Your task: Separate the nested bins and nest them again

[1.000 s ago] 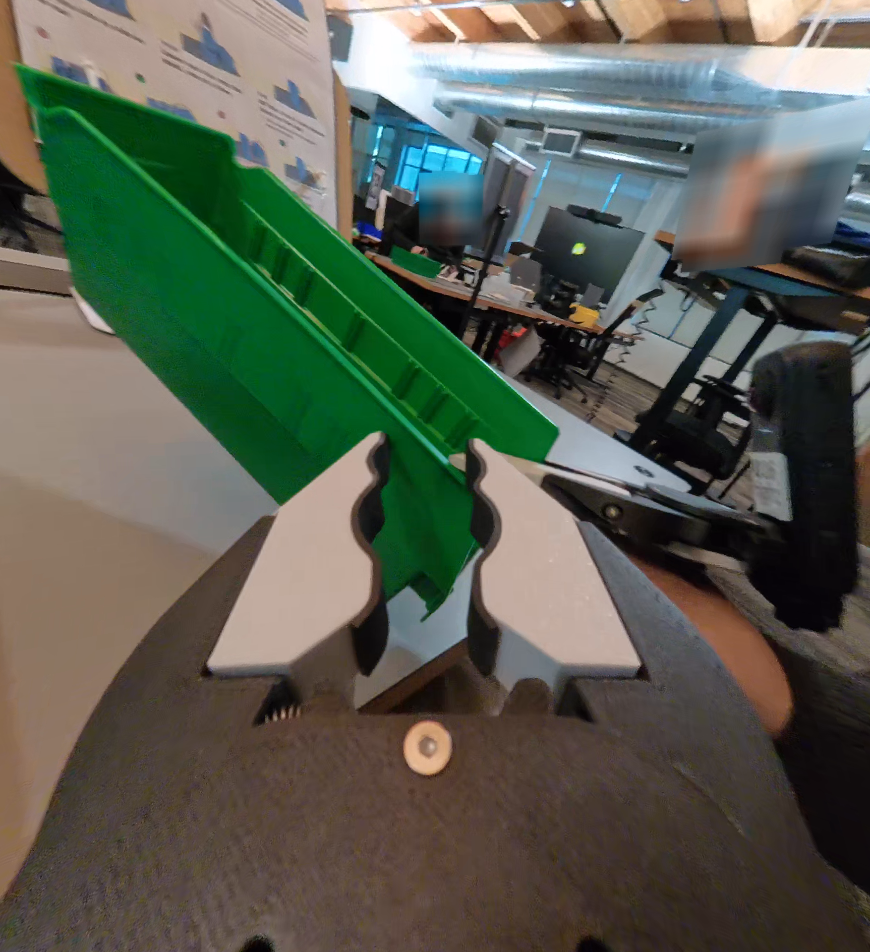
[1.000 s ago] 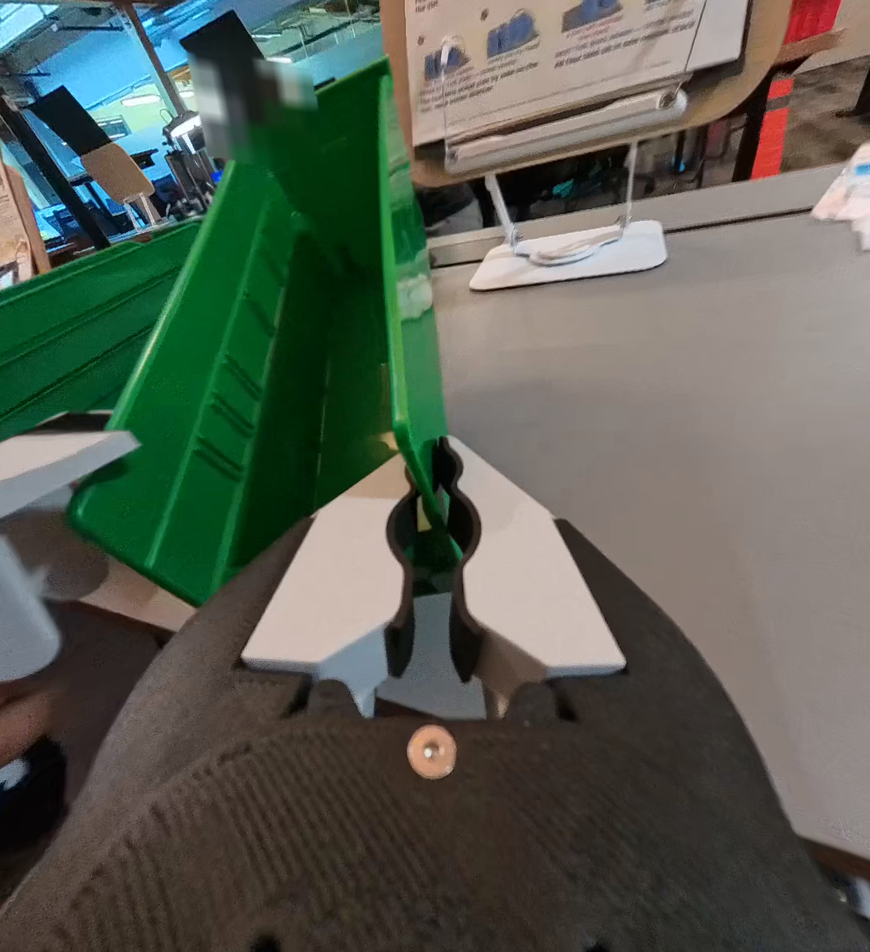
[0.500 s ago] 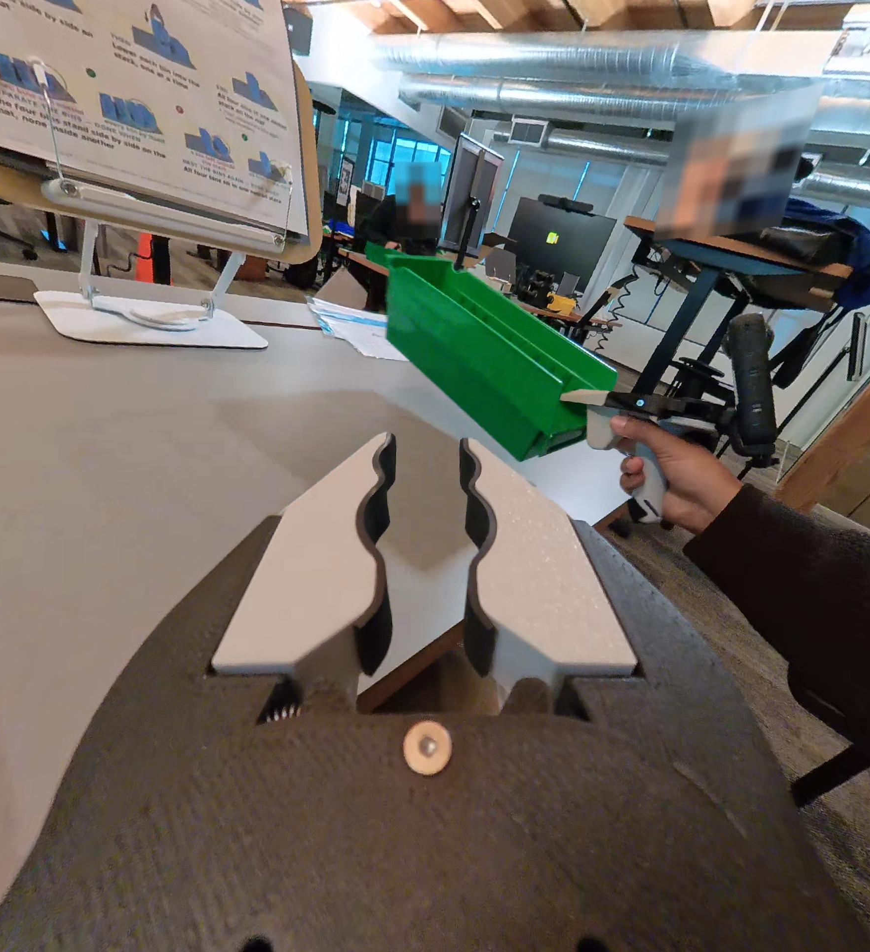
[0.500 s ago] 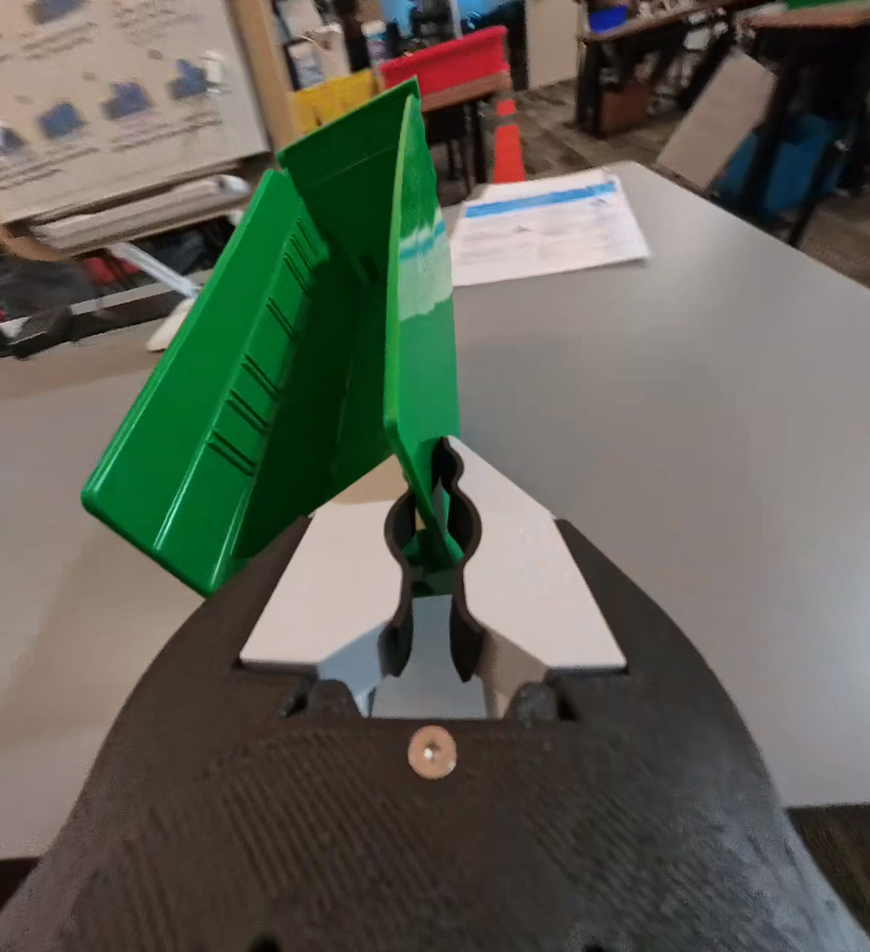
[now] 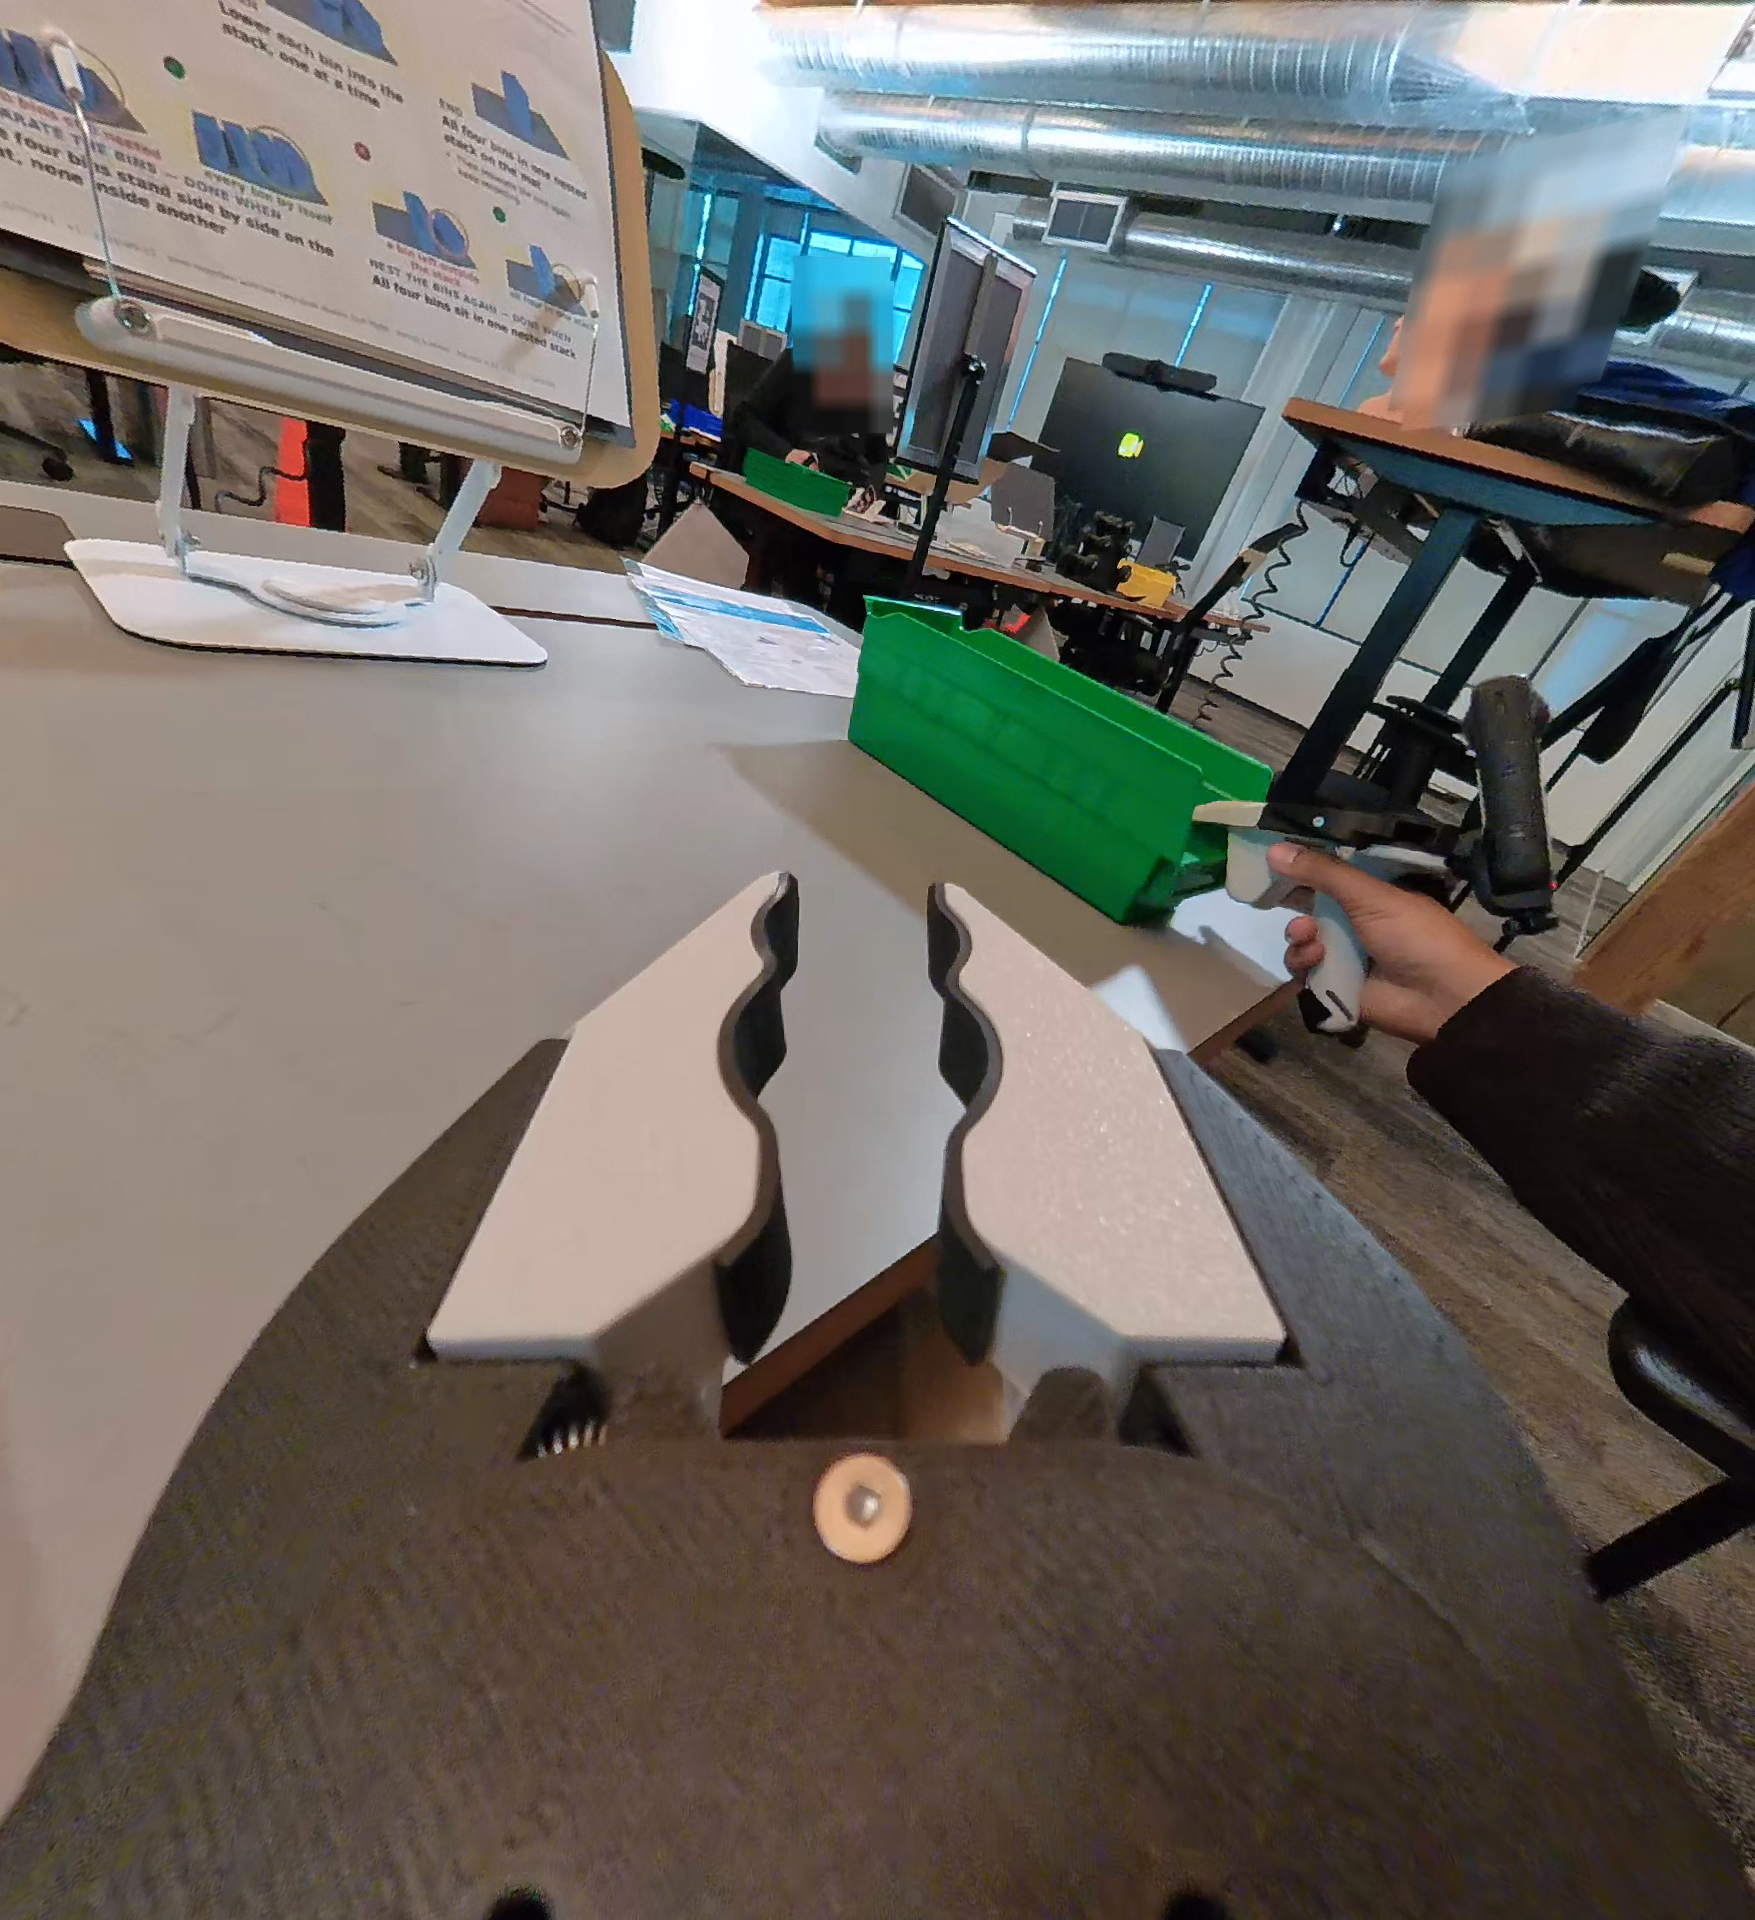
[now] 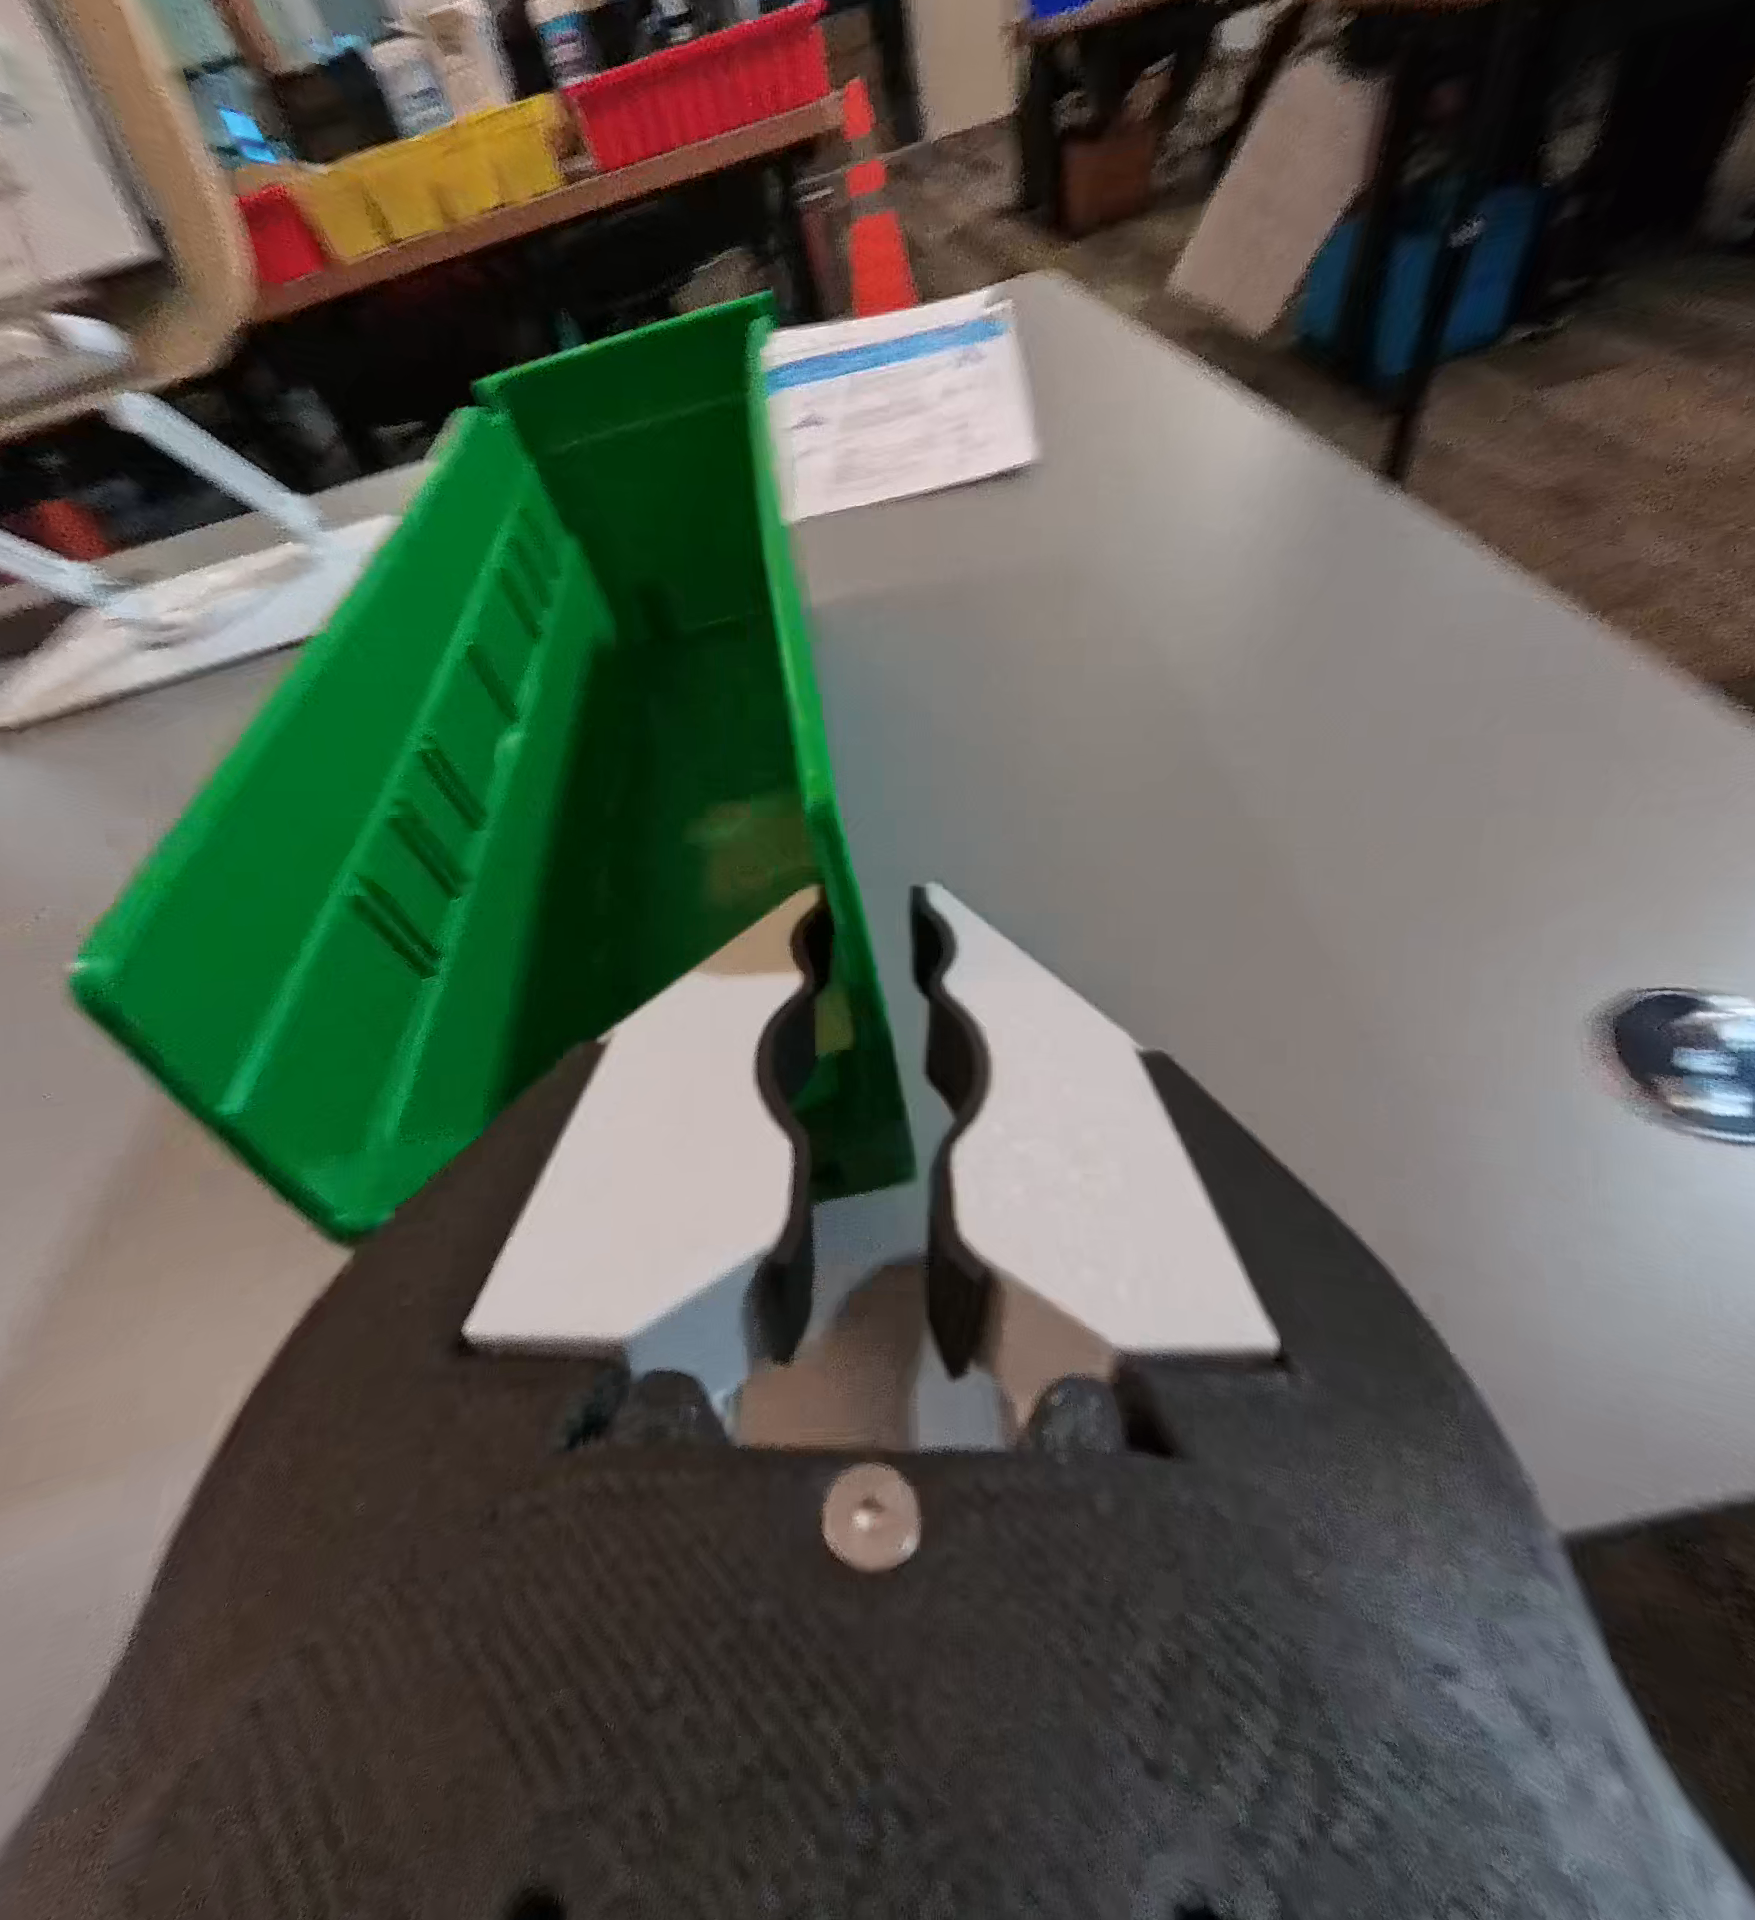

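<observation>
One green bin (image 5: 1018,748) rests on the grey table (image 5: 333,883) near its right edge. In the right wrist view the bin (image 6: 416,852) runs away from me, its open inside showing. My right gripper (image 6: 865,899) is open. The bin's near right wall stands between the fingers, against the left finger, with a gap to the right one. In the left wrist view a hand (image 5: 1372,935) holds this gripper (image 5: 1231,816) at the bin's near end. My left gripper (image 5: 862,894) is open and empty, above the table and well left of the bin.
A white stand (image 5: 301,613) holding an instruction sheet is at the back left. Printed papers (image 5: 748,634) lie behind the bin, also in the right wrist view (image 6: 904,416). A round metal grommet (image 6: 1704,1065) sits in the table to the right. The table edge is just past the bin.
My left gripper let go of a green bin and drew back. My right gripper carried its bin right, set it down on the table, and its jaws opened off the wall.
</observation>
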A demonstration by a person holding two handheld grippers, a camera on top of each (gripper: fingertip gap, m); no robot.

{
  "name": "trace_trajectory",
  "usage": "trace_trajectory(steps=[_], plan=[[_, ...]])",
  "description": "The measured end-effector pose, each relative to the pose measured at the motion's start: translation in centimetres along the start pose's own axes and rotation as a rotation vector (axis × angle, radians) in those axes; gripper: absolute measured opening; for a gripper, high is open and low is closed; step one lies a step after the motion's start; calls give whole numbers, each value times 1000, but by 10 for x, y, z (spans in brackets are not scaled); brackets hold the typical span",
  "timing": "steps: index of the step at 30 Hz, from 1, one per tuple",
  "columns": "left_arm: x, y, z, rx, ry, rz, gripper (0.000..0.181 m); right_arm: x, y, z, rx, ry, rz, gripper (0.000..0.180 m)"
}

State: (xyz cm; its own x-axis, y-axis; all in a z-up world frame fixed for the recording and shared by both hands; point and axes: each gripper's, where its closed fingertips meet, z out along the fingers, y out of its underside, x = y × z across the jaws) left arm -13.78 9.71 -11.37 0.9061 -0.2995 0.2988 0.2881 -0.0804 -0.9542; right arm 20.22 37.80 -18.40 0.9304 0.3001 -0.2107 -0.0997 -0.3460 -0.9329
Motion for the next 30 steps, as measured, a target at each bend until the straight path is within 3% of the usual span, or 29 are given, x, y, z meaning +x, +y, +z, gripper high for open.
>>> trace_trajectory(steps=[2, 7, 9, 12, 16, 19, 24, 30], plan=[[-1, 1, 0, -3, -4, 4, 22, 17, -4, -3, 25, 122, -70, 31], [-1, 2, 2, -6, -10, 22, 22, 13, -39, -27, 166, 219, -101, 51], [-3, 3, 2, -13, -12, 34, 22, -17, -64, -43, 277, 184, -153, 55], [-6, 14, 7, -70, -12, 42, 26, -115, -75, -60, 397, -55, -273, 57], [-13, 35, 13, -178, -5, 9, 40, -258, -16, -58, 233, -427, -356, 65], [-21, 34, 13, -189, -23, 8, 53, -324, 40, -62, 79, -610, -380, 68], [-40, 3, 0, -86, -37, -25, 68, -335, 72, -51, 63, -569, -611, 64], [-86, -29, -29, -21, -152, 6, 71, -325, 71, -29, -56, -565, -433, 67]])
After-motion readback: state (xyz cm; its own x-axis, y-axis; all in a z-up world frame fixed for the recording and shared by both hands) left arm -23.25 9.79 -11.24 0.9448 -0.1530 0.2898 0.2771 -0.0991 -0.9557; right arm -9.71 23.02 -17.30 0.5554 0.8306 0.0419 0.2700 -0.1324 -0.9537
